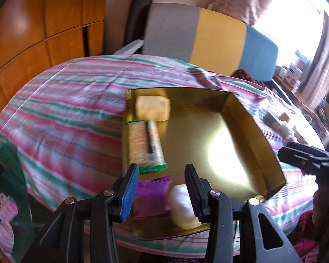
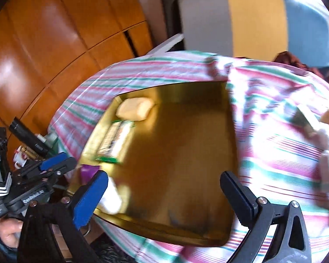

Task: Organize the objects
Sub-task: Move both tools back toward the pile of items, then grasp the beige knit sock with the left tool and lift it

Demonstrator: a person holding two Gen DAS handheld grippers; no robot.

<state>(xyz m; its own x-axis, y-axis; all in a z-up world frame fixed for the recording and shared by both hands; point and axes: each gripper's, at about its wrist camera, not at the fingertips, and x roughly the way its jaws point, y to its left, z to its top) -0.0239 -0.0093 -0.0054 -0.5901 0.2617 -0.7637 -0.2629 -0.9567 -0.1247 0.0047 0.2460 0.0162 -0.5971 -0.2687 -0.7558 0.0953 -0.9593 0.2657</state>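
Inside the gold box [image 1: 252, 122], the cracker packet [image 1: 145, 144] lies lengthwise along its left wall. Left gripper [image 1: 162, 190] jaws part-open, empty; right gripper [image 2: 164, 199] jaws wide apart, empty.

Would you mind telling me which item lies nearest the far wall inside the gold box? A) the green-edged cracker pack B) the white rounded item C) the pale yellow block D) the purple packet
C: the pale yellow block sits against the far wall of the gold box, with the green-edged cracker pack nearer and the purple packet nearest the camera.
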